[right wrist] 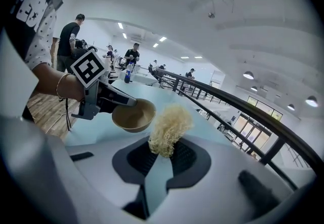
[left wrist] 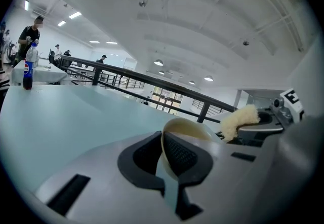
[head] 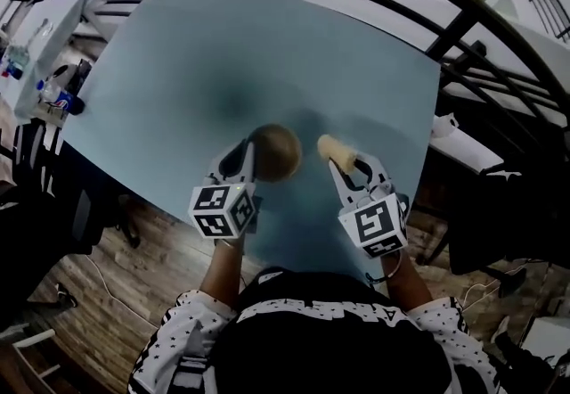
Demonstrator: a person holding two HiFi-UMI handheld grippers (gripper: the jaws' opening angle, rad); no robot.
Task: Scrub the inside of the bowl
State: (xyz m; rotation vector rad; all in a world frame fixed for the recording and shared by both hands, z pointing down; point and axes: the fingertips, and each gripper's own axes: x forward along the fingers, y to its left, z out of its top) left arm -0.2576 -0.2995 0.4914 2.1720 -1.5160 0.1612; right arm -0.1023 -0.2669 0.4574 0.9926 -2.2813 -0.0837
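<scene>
Left gripper view: left tool (left wrist: 164, 154) clamped on the rim of the tan bowl (left wrist: 185, 129), one jaw inside, one outside. Right tool (right wrist: 161, 159) closed on a pale fibrous scrubber (right wrist: 169, 126) (tuft projecting past the jaws). Bowl held over the blue tabletop (head: 223, 53), tilted towards the scrubber, just beside it, not touching

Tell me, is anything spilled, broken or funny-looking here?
Nothing looks wrong. The left gripper grips the bowl by its rim, and the right gripper holds a fluffy scrubber beside it, not touching. No spills show on the table.
</scene>
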